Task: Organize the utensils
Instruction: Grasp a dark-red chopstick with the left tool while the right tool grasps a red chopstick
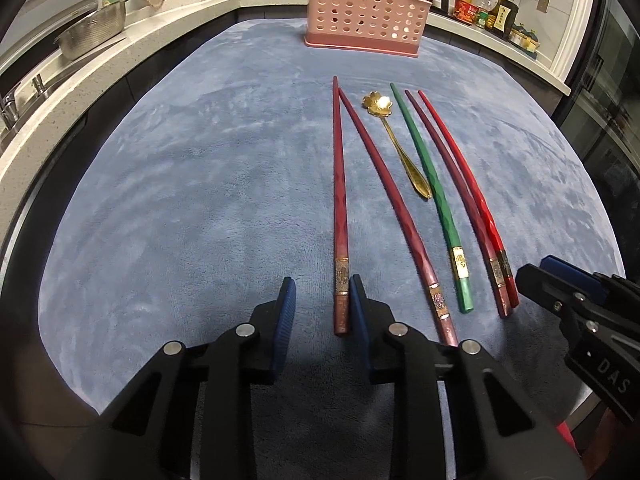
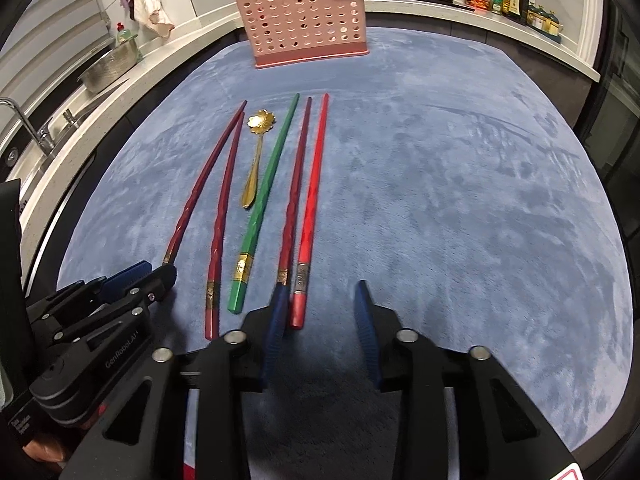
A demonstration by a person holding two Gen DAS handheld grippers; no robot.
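Several chopsticks lie side by side on a blue mat (image 1: 200,168): two maroon ones (image 1: 340,200), a green one (image 1: 430,184), another maroon one (image 1: 452,192) and a bright red one (image 1: 460,172). A gold flower-bowl spoon (image 1: 394,136) lies between them. A pink perforated utensil holder (image 1: 364,8) stands at the mat's far edge. My left gripper (image 1: 322,296) is open at the near end of the leftmost maroon chopstick. My right gripper (image 2: 322,300) is open, its left finger beside the red chopstick's (image 2: 312,208) near end.
A counter with a steel colander (image 1: 92,32), a sink and tap (image 1: 8,108) runs along the left. Sauce bottles (image 1: 492,10) and a wok on a stove stand behind the holder. A cloth hangs on the wall.
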